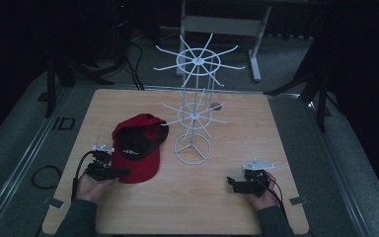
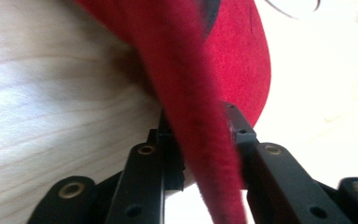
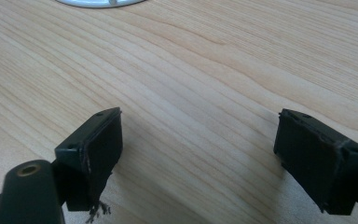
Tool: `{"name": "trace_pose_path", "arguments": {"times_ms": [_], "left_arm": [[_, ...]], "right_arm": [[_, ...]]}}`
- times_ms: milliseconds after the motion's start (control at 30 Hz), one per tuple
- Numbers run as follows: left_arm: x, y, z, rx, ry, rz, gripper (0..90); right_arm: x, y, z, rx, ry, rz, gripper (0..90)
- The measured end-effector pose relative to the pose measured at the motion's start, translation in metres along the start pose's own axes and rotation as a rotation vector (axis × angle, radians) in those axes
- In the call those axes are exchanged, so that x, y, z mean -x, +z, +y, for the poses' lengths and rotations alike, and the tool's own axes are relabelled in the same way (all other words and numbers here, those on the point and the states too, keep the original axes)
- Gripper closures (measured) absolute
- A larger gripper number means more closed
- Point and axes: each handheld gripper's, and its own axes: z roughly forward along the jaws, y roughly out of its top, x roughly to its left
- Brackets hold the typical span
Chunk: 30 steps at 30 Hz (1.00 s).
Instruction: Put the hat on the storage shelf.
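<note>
Close up, the left gripper (image 2: 200, 154) has its two black jaws pressed on the edge of a red cap (image 1: 137, 148), the fabric pinched between the pads. Taking the thin edge rather than the rounded crown probably gives the flat pads something narrow enough to clamp, so the cap can be lifted without slipping. Seen from above, this gripper (image 1: 123, 172) lies low at the cap's near edge, in the person's left hand (image 1: 90, 186).

Opposite, the right gripper (image 3: 198, 149) has its jaws spread wide over bare wood with nothing between them. It rests on the worktop (image 1: 237, 197) in the right hand (image 1: 262, 193), well apart from the cap, apparently waiting its turn.

Lying upside down on the left half of the worktop, the cap shows its dark lining and has a soft, felt-like red surface. Just beside it stands a white wire rack (image 1: 193, 108) with radiating hooks on two tiers, likely where the cap is to hang.
</note>
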Motion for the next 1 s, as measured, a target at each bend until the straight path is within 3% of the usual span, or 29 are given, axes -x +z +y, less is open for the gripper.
{"name": "trace_pose_path", "arguments": {"times_ms": [267, 467, 800, 1000], "left_arm": [[0.005, -0.009, 0.005, 0.079, 0.043, 0.068, 84.5], [0.007, -0.013, 0.004, 0.137, 0.065, 0.146, 85.1], [0.008, -0.015, 0.009, 0.186, 0.068, 0.190, 85.2], [0.012, -0.020, 0.015, 0.251, 0.068, 0.203, 85.4]], "right_arm": [[0.000, 0.000, 0.000, 0.000, 0.000, 0.000, 15.2], [0.000, 0.000, 0.000, 0.000, 0.000, 0.000, 15.2], [0.000, 0.000, 0.000, 0.000, 0.000, 0.000, 15.2], [0.000, 0.000, 0.000, 0.000, 0.000, 0.000, 15.2]]}}
